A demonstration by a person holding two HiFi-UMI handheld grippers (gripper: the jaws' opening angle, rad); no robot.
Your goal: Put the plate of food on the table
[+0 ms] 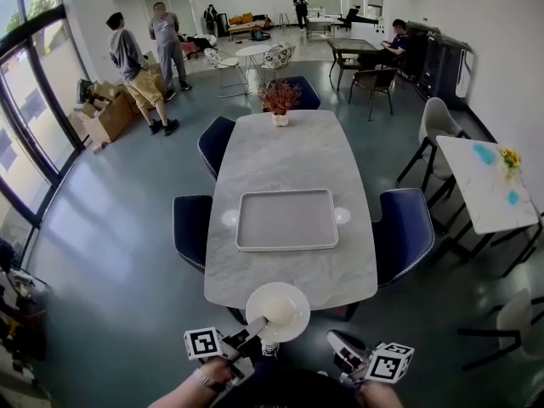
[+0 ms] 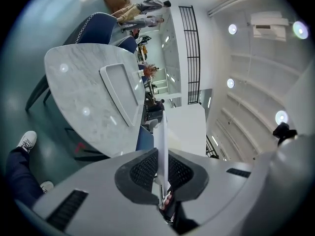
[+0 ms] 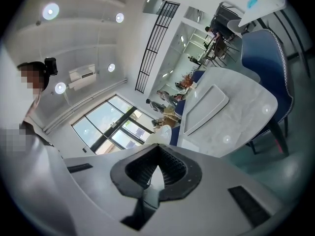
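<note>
The person is standing at the near end of the long marble surface [image 1: 289, 155], and the left gripper [image 1: 253, 328] is holding a white plate [image 1: 280, 307] by its near rim. Its fingers [image 2: 142, 170] are clamping that rim from both sides, with the plate showing edge-on between them in the left gripper view. The plate is hanging at the near edge of the surface, partly over the marble and partly out beyond it. I cannot tell whether its underside is touching down. No food is showing to me either: from the head view the plate's face is looking plain white.

The right gripper [image 1: 347, 351] is idling low on the person's right, apart from the plate, its fingers pressed together on nothing.

To my eye the plate is arriving but is not yet set down. It needs to go fully onto the marble, and then the left fingers need to let go. Bare marble is lying between the near edge and the grey tray [image 1: 286, 219] in the middle, which looks like a fair spot for it.
</note>
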